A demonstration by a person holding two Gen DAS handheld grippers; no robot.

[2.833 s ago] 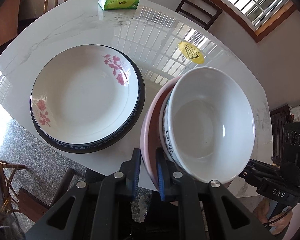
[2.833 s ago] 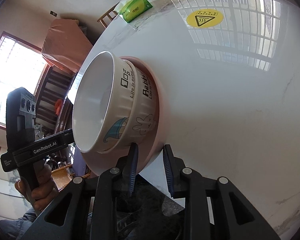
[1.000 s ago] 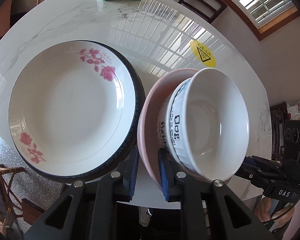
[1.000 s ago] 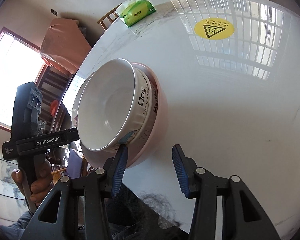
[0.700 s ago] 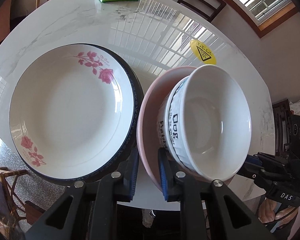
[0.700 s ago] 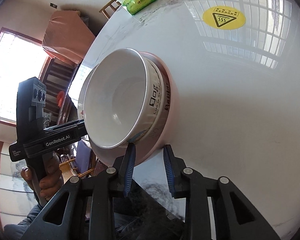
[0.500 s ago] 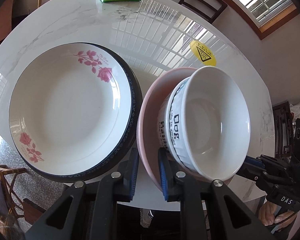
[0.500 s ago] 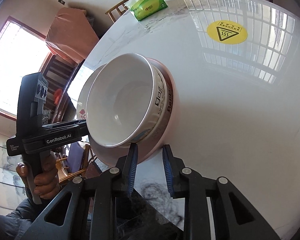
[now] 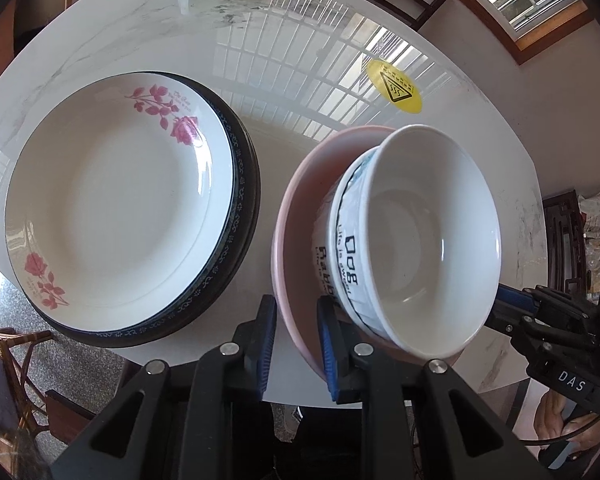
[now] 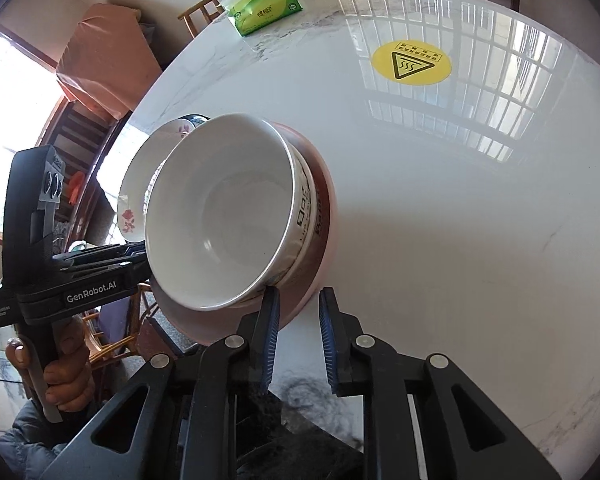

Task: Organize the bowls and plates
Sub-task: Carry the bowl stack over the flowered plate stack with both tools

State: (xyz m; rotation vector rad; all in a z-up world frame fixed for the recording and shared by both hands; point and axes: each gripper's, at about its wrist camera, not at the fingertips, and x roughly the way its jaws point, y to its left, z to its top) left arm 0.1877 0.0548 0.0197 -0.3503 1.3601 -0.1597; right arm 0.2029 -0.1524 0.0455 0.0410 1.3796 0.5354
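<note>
- White marble table [image 9: 300, 80] carried a rose plate [image 9: 116, 216] at 9 o'clock.
- Left gripper [image 9: 296, 340] and right gripper [image 10: 298, 334], closing, both clamped the pink plate [image 9: 300, 248]; its stacked bowls [image 9: 416, 240] opened toward 3 o'clock, tilted.

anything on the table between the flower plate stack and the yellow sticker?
Nothing. In the left wrist view the table is bare between the flower plate and the yellow sticker, only window reflections. The pink plate sits nearer the camera.
</note>
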